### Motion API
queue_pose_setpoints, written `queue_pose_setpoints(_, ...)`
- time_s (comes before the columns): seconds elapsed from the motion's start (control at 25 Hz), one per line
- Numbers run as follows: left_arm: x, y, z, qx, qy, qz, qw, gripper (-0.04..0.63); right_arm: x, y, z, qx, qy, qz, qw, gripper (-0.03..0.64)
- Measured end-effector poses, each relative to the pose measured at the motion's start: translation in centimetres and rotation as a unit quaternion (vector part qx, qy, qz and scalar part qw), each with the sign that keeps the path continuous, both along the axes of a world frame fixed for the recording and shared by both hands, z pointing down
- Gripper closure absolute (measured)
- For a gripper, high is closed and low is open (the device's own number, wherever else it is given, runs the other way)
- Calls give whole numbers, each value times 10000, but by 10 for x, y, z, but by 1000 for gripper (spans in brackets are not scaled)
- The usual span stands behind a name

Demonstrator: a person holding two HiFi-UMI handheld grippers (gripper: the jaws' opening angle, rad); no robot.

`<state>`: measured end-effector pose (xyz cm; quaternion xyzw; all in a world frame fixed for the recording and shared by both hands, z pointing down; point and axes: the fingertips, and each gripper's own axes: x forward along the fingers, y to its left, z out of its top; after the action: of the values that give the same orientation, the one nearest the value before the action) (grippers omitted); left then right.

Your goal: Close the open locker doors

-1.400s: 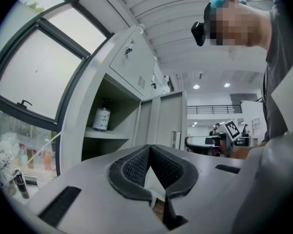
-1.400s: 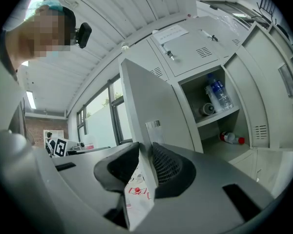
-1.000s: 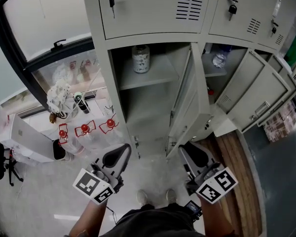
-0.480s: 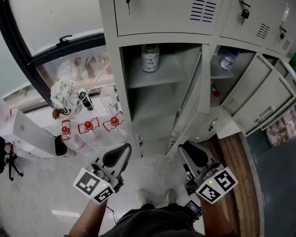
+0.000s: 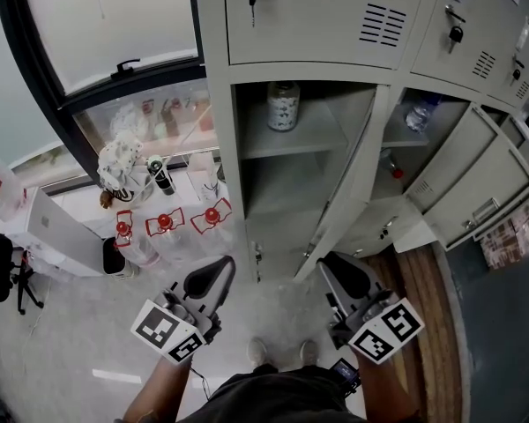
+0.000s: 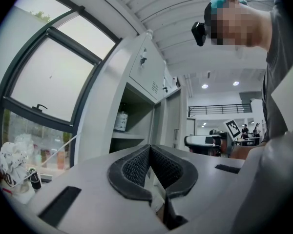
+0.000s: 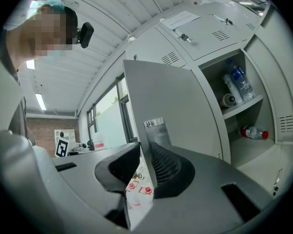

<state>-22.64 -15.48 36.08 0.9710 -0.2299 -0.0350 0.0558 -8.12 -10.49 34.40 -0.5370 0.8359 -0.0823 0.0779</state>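
Head view first: the tall grey metal locker bank [image 5: 317, 16] is straight ahead, and the nearest open grey locker door [image 5: 348, 174] sticks out toward the person. Its long axis runs up and down, with the hinge side at the back right and the free edge pointing at us. A second open grey door with a handle [image 5: 476, 179] hangs further right. Both claws sit low, by the person's waist. The left claw [image 5: 210, 276] is below the open compartment and the right claw [image 5: 342, 271] is just under the near door's bottom corner, so the right one looks nearer to me.

Left gripper view: the left claw [image 6: 149, 150] has its pads pressed together at the tips with nothing in them. It's aimed at the open compartment, where a white jar [image 6: 120, 121] sits on the shelf. The door is off to its right.

Right gripper view: the right claw [image 7: 145, 147] has its pads a touch apart and it's holding nothing. The door's free edge lines up with that gap but sits beyond the pads. The door's outer face [image 7: 185, 111] spreads up and to the right, which makes me think a leftward push from the right claw swings it shut.
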Motion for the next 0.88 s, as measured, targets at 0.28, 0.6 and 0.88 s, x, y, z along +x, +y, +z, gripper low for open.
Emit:
queue_pose_setpoints(0.28,-6,-5,2,-19,-2,-89,10000,586,-8,-8,1,-3,-2,-131,9999,544)
queue_pose_setpoints(0.6,-13,-8,-1,7,14,-210,9998,586,-15,-16,0,-14,7,-267,9996,545)
queue_pose_setpoints(0.88,-21,-11,-1,11,16,-329,9995,586,-22,-25,0,-4,6,-377,9993,548)
